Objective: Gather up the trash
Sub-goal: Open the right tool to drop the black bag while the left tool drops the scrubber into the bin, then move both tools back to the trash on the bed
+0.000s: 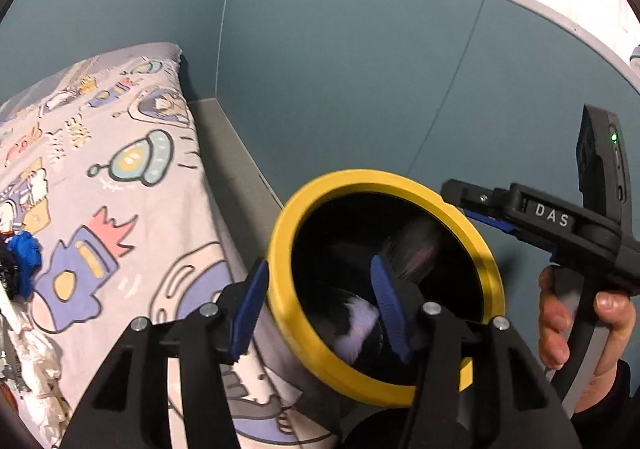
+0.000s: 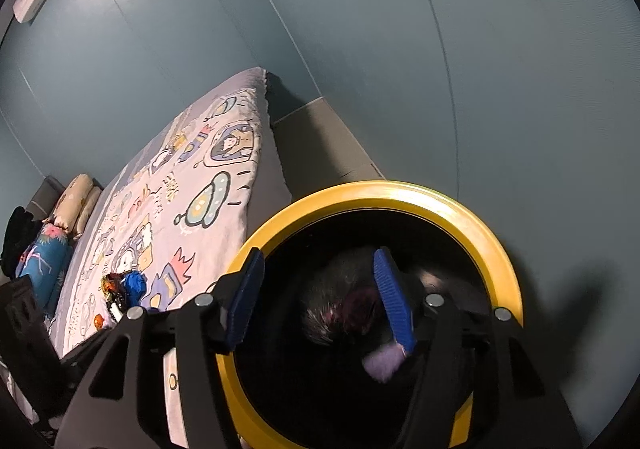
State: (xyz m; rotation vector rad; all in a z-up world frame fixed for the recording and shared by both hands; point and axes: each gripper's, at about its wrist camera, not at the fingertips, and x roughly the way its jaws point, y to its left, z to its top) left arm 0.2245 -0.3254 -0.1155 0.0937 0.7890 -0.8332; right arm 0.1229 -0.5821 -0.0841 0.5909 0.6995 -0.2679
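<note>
A trash bin with a yellow rim and a black bag inside stands beside the bed; it also shows in the right wrist view. My left gripper is open, its fingers astride the bin's near-left rim. My right gripper is open over the bin's mouth; from the left wrist view its body reaches in from the right. A pale scrap lies in the bin, also in the left wrist view. Crumpled blue and dark trash lies on the bed, also in the right wrist view.
The bed has a cartoon-print cover and a grey frame. Blue-grey wall panels close in behind the bin. White crumpled tissue lies at the bed's near left. Pillows sit at the far end.
</note>
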